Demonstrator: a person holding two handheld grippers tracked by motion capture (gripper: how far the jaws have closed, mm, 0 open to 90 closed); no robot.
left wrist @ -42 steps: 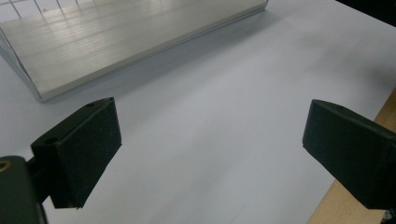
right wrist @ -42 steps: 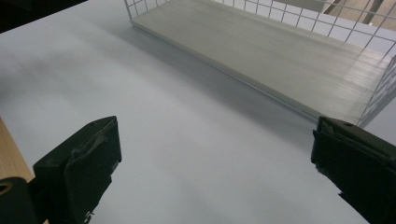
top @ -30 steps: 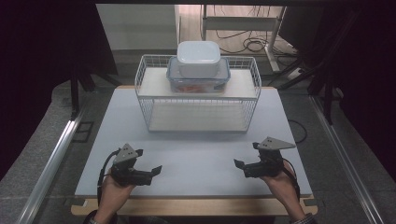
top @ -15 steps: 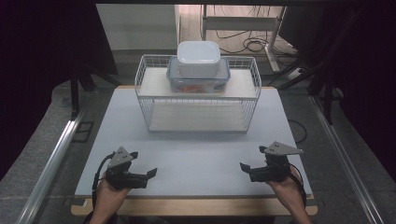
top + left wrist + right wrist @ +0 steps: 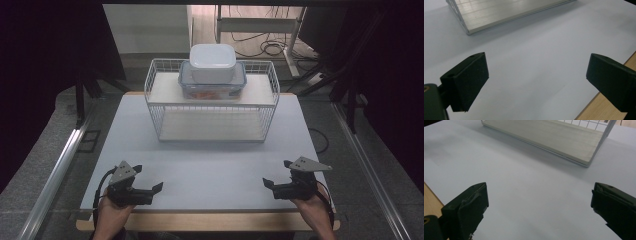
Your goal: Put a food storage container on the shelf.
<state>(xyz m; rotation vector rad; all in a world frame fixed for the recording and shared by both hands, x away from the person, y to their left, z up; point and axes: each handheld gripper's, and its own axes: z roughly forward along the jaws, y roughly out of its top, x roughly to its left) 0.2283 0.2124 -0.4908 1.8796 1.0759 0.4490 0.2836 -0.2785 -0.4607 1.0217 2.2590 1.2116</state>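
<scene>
A white wire rack [image 5: 212, 107] stands at the far middle of the table. On its top shelf sits a clear lidded container [image 5: 212, 85] with something orange inside, and a white lidded box [image 5: 212, 62] is stacked on it. My left gripper [image 5: 155, 189] rests open near the front left edge, pointing right, nothing between its jaws. My right gripper [image 5: 268, 185] rests open near the front right edge, pointing left, also holding nothing. The rack's lower shelf [image 5: 506, 11] lies ahead in the left gripper view, and that lower shelf [image 5: 554, 138] also appears in the right gripper view.
The white tabletop [image 5: 210, 160] spreads between the grippers and the rack. A wooden front edge [image 5: 210, 220] borders it. Metal rails [image 5: 55, 175] run along the left side, and cables [image 5: 270, 47] lie on the floor behind the table.
Both hands have drawn back toward the front edge of the table and slightly outward. Both grippers stay open.
</scene>
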